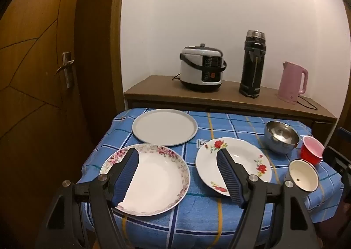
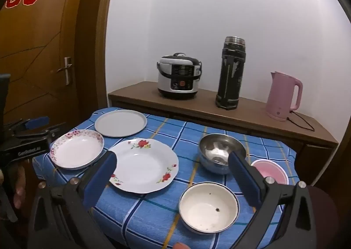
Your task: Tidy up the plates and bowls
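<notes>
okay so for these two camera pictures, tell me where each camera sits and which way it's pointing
Left wrist: on the left gripper, over the table's near left, facing the pink-flowered plate and gray plate; open fingers show.
Right wrist: on the right gripper, near right, facing the white bowl and steel bowl; open fingers show.
Both share the red-flowered plate, rice cooker and pink kettle.

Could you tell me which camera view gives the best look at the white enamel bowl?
The right wrist view: the white enamel bowl sits near and whole, its interior specks visible. The left wrist view shows it small, at the frame's right.
</notes>
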`<state>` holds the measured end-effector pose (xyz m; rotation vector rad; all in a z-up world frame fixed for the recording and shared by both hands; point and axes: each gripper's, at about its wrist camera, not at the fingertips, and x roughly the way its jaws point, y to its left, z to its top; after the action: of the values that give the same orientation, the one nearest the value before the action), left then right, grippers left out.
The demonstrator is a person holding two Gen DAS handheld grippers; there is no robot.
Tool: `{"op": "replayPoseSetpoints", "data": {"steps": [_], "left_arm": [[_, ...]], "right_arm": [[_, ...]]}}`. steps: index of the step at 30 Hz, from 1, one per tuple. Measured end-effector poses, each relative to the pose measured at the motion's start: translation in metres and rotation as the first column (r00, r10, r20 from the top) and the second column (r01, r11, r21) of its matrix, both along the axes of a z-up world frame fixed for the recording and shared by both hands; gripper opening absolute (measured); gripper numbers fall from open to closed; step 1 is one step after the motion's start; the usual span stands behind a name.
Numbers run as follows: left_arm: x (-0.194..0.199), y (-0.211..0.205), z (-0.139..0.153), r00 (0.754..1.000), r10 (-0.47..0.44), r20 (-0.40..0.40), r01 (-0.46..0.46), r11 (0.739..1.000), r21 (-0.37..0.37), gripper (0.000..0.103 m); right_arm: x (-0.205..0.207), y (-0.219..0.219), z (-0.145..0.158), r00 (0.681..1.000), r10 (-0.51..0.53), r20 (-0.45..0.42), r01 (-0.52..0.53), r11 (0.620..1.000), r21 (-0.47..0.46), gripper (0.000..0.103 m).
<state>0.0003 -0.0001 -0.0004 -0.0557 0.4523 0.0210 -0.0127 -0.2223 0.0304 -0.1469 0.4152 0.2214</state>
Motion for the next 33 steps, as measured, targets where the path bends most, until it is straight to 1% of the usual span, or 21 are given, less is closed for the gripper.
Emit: {"op": "replayPoseSetpoints", "data": {"steps": [3,4,6,7,8,10,12,15,33], "left_arm": [[-0.004,-0.001,0.000,1.000,-0.015,-0.006,0.015,1.000,0.005,0.075],[0.002,-0.003,-0.003,0.999,-0.012,-0.043,0.013,1.000,0.009,0.075],[0.001,-0.005,-0.006,0.999,-0.005,-0.039,0.005,1.000,0.015,0.075],[0.001,-0.004,-0.007,0.999,-0.001,-0.040,0.002,1.000,0.014,0.075],[0.009,0.002,-0.006,0.998,0.005,-0.066,-0.005,1.000,-0.005,0.075],[0.010,-0.005,-0.010,0.998,0.018,-0.065,-0.017,1.000,0.019,0.075],[0.012,0.000,-0.014,0.998,0.013,-0.064,-0.012,1.000,0.013,0.075],[0.013,0.001,-0.017,0.998,0.011,-0.069,-0.010,1.000,0.015,0.075],[0.017,0.004,-0.026,0.995,0.019,-0.096,-0.019,1.000,0.009,0.075]], "right_arm": [[0.001,-0.007,0.002,1.000,-0.018,0.006,0.018,1.000,0.011,0.103],[0.000,-0.009,0.001,1.000,-0.020,0.010,0.020,1.000,0.013,0.103],[-0.004,-0.003,-0.004,1.000,-0.009,0.014,0.009,1.000,0.001,0.103],[-0.004,0.000,-0.004,1.000,-0.009,0.006,0.009,1.000,-0.008,0.103],[-0.001,-0.002,-0.003,1.000,-0.009,-0.006,0.009,1.000,0.002,0.103],[0.001,-0.002,-0.003,1.000,-0.011,-0.016,0.011,1.000,0.016,0.103],[0.001,-0.009,-0.005,1.000,0.001,-0.015,0.000,0.999,0.032,0.103],[0.001,-0.009,-0.005,1.000,-0.003,-0.020,0.003,0.999,0.037,0.103],[0.002,-0.007,-0.010,0.999,-0.001,-0.035,0.003,0.999,0.037,0.103]]}}
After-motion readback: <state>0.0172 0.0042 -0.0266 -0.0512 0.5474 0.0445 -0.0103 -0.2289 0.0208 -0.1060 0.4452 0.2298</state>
